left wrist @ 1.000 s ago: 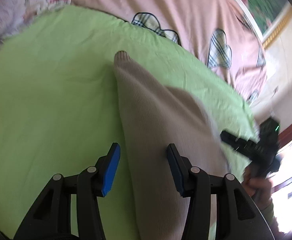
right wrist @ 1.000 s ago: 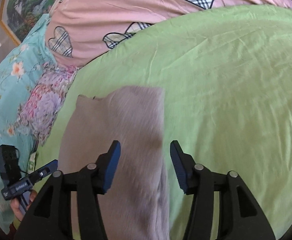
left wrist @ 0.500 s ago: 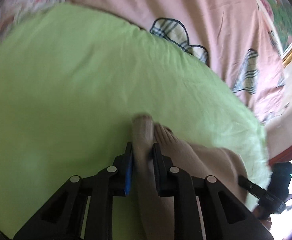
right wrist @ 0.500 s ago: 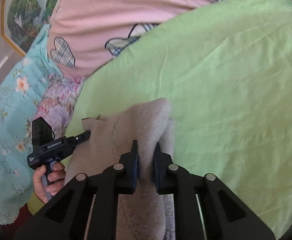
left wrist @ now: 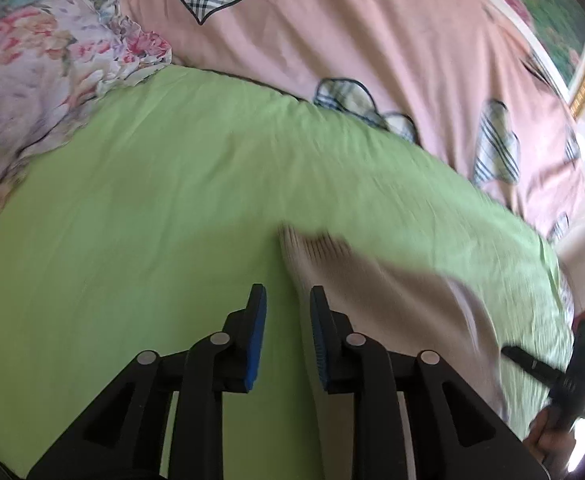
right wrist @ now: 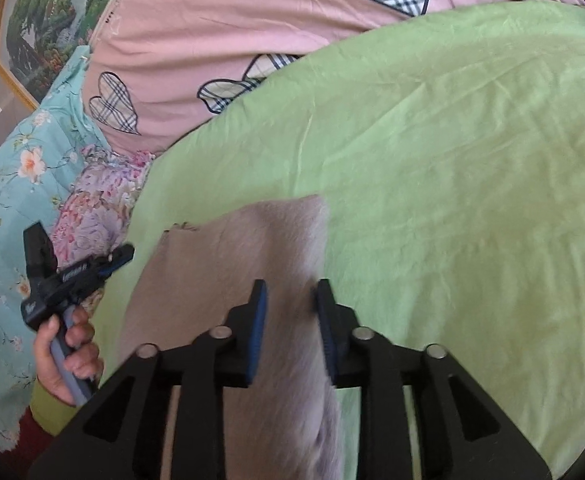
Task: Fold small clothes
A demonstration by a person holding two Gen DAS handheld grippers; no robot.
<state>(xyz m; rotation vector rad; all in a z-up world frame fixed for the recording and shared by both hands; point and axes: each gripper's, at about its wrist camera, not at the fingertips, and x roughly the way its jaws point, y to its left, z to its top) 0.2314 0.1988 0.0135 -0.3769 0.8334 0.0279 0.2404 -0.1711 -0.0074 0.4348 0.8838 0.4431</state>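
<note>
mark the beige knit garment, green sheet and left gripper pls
beige knit garment [right wrist: 228, 280], right wrist view, flat middle of the cloth
green bed sheet [left wrist: 152, 208], left wrist view, bare stretch
left gripper [left wrist: 286, 334], left wrist view, midway between the blue-padded fingertips

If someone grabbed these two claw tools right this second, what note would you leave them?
Left gripper: jaws apart, holding nothing, just left of the garment's ribbed end.
Right gripper: jaws apart, straddling the garment's right edge, not clamped.
The beige knit garment lies on the green sheet as a long, narrow shape; the pictures are blurred and its near part is hidden.
Done: it looks laid out lengthwise, perhaps folded once.
Left: probably fold it shorter, end to end, then smooth it.
</note>
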